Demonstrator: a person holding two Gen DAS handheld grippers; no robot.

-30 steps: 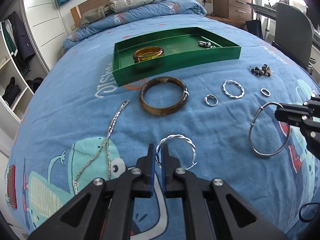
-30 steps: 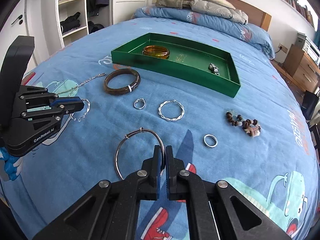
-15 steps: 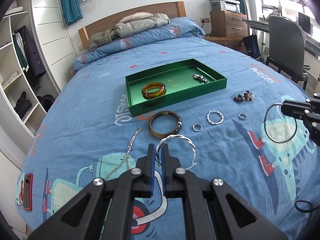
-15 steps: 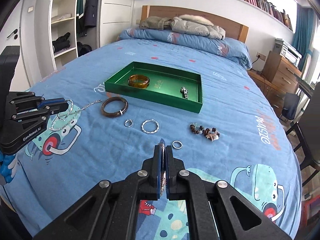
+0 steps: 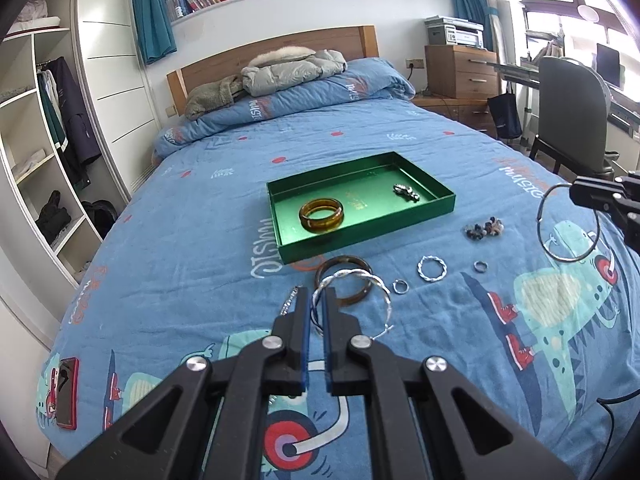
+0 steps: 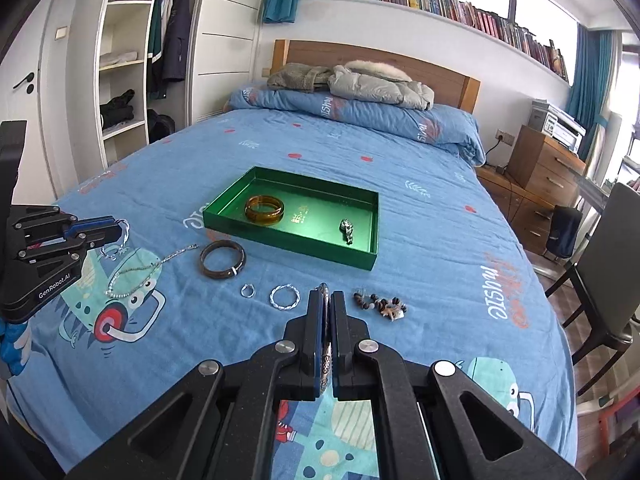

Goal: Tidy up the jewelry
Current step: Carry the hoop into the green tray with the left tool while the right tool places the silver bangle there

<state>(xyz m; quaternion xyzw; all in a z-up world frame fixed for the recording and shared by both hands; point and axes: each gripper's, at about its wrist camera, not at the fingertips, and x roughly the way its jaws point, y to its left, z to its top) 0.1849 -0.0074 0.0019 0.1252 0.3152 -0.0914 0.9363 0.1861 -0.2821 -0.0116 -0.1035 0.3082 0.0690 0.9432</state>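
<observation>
My left gripper (image 5: 316, 300) is shut on a twisted silver hoop (image 5: 380, 284) and holds it high above the bed; it also shows in the right wrist view (image 6: 116, 230). My right gripper (image 6: 327, 300) is shut on a thin silver bangle (image 5: 568, 224), seen edge-on between its fingers. The green tray (image 5: 432, 210) holds an amber bangle (image 5: 321, 215) and a small dark charm (image 5: 406, 193). On the blue bedspread lie a brown bangle (image 6: 222, 259), a silver chain (image 6: 140, 272), a small ring (image 6: 247, 290), a twisted ring (image 6: 284, 297), a plain ring (image 5: 480, 266) and a bead bracelet (image 6: 380, 304).
A red phone (image 5: 66, 392) lies at the bed's left corner. A folded quilt and jackets (image 5: 288, 68) sit at the headboard. A wardrobe (image 6: 132, 80) stands left of the bed; a chair (image 5: 572, 112) and a wooden dresser (image 5: 460, 68) stand right.
Both grippers have risen well above the bed, each carrying its hoop. The jewelry on the bedspread and the tray now look smaller and farther away.
</observation>
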